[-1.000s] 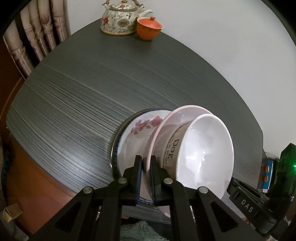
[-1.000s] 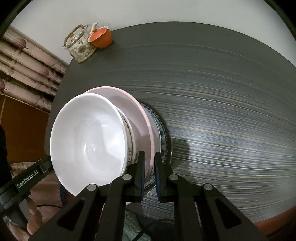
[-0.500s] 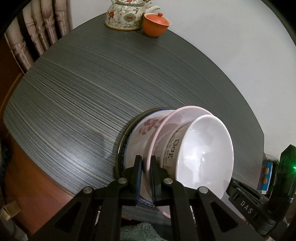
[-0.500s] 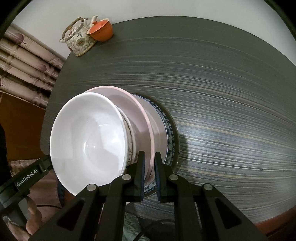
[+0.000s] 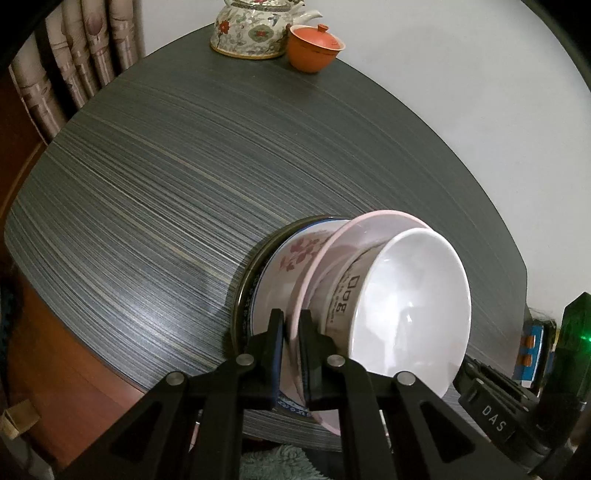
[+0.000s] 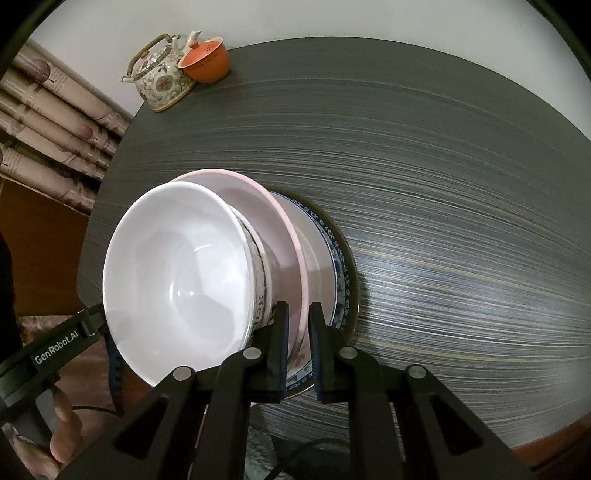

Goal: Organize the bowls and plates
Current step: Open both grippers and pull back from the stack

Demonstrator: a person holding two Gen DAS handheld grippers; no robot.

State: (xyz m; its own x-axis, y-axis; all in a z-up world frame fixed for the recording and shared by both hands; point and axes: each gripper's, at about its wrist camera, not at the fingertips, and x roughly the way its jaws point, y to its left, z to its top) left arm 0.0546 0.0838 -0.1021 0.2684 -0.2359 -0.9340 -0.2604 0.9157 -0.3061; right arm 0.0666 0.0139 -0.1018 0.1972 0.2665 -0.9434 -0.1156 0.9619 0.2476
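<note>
A stack of dishes sits over the near edge of the dark round table (image 5: 184,166). A white bowl (image 5: 410,310) with dark lettering rests in a pink plate (image 5: 332,243), over a floral plate (image 5: 299,251) and a blue-rimmed plate (image 5: 255,295). My left gripper (image 5: 291,325) is shut on the pink plate's rim from one side. My right gripper (image 6: 297,317) is shut on the pink plate (image 6: 280,221) from the other side. The white bowl (image 6: 177,280) and blue-rimmed plate (image 6: 341,266) show there too.
A patterned teapot (image 5: 251,33) and an orange lidded cup (image 5: 314,48) stand at the far edge of the table, also in the right wrist view, teapot (image 6: 159,77) and cup (image 6: 207,62). Curtains (image 6: 48,122) hang at the left. A white wall lies behind.
The stack and both grippers have moved further onto the table, towards the teapot. The lower plates now show more from under the pink plate.
</note>
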